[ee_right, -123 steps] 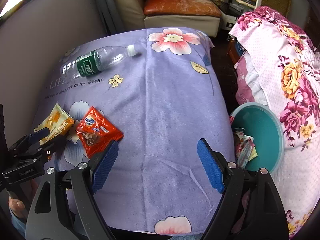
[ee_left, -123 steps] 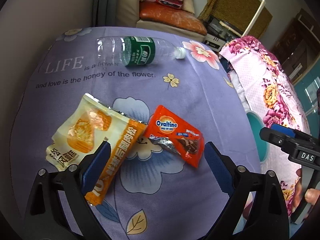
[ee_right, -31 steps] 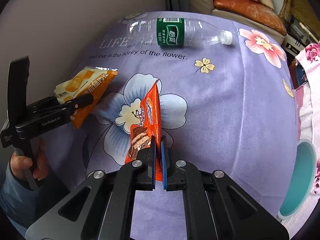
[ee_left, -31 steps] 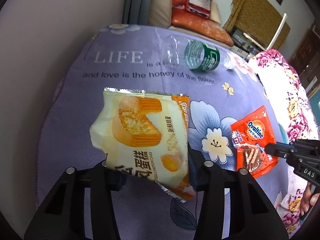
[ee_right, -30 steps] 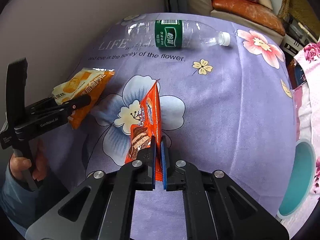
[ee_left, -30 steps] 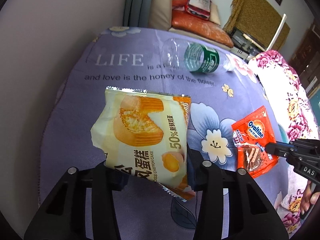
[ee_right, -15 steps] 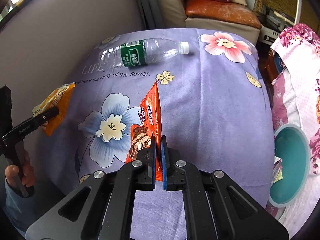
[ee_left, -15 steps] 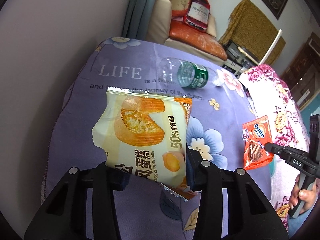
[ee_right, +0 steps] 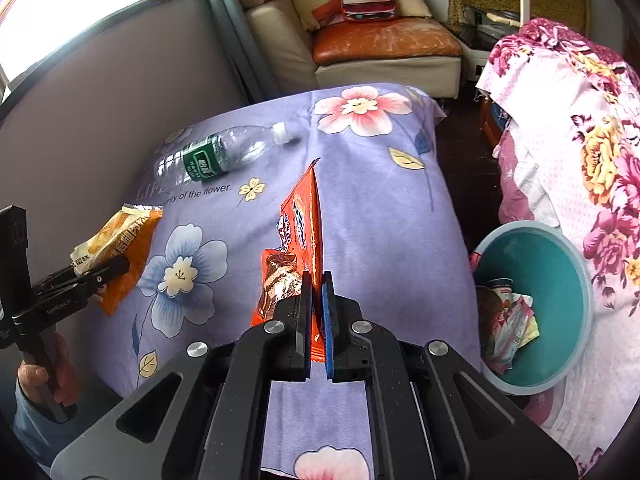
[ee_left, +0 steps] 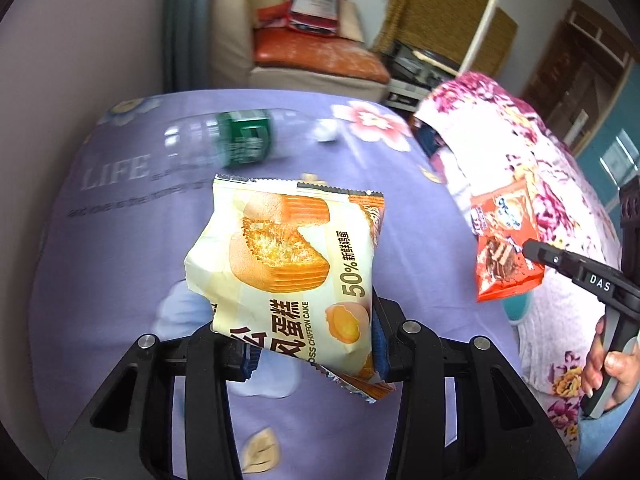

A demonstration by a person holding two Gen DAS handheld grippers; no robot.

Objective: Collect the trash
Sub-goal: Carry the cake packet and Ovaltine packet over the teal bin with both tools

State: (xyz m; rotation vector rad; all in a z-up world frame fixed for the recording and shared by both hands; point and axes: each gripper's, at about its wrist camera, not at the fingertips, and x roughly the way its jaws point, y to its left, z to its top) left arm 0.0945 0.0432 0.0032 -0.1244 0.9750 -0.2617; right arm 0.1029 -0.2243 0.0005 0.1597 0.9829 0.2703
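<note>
Both grippers' fingers are pinching light, crinkly wrappers by the bottom edge: left gripper (ee_left: 312, 354) the cake bag (ee_left: 288, 272), right gripper (ee_right: 317, 320) the orange wrapper (ee_right: 300, 232).

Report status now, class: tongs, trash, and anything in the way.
Left tongs shut on cake wrapper. Right tongs shut on Ovaltine packet. Bottle lying on table, uncollected. Teal bin at right, path open.

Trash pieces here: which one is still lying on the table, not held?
The plastic bottle, on its side. The cake wrapper is in the left gripper, the orange Ovaltine wrapper in the right gripper.
</note>
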